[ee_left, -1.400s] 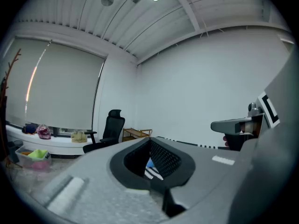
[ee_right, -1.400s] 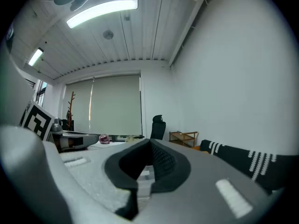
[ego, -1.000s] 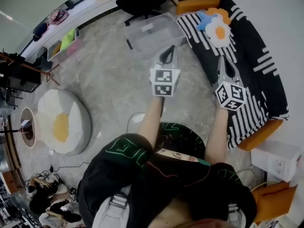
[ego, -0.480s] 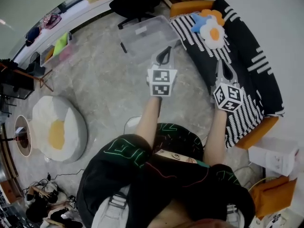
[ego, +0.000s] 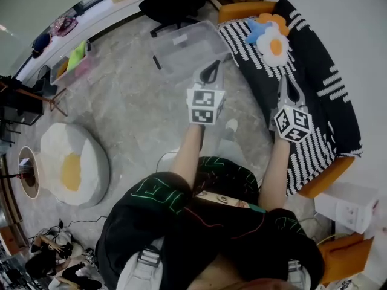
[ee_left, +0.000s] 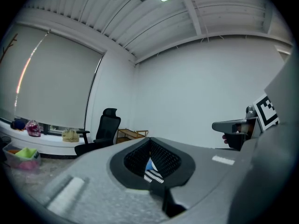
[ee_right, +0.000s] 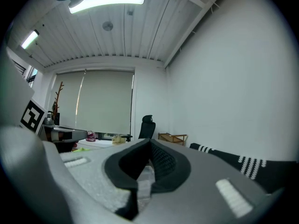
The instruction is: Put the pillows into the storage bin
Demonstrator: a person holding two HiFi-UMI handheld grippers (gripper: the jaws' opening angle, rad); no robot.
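Note:
A clear plastic storage bin (ego: 184, 46) stands on the floor beside the black-and-white striped sofa (ego: 314, 83). On the sofa's far end lie flower-shaped pillows: a white one with an orange centre (ego: 275, 44), a blue one (ego: 256, 29) and an orange one (ego: 277, 20). My left gripper (ego: 210, 66) hovers shut and empty just short of the bin. My right gripper (ego: 289, 82) is shut and empty over the sofa seat, short of the pillows. In the left gripper view the shut jaws (ee_left: 150, 141) frame a sliver of blue pillow and stripes. The right gripper (ee_right: 149, 143) points along the sofa.
A fried-egg beanbag (ego: 69, 165) lies on the floor at the left, next to a small round table (ego: 27, 171). A black office chair (ego: 172, 2) stands behind the bin. A window ledge (ego: 91, 26) holds bags and boxes. A white box (ego: 351, 204) sits by the sofa's near end.
The head view has shifted slightly and a shoe has come into sight between the arms. Both grippers stay shut at about the same height in front of the body.

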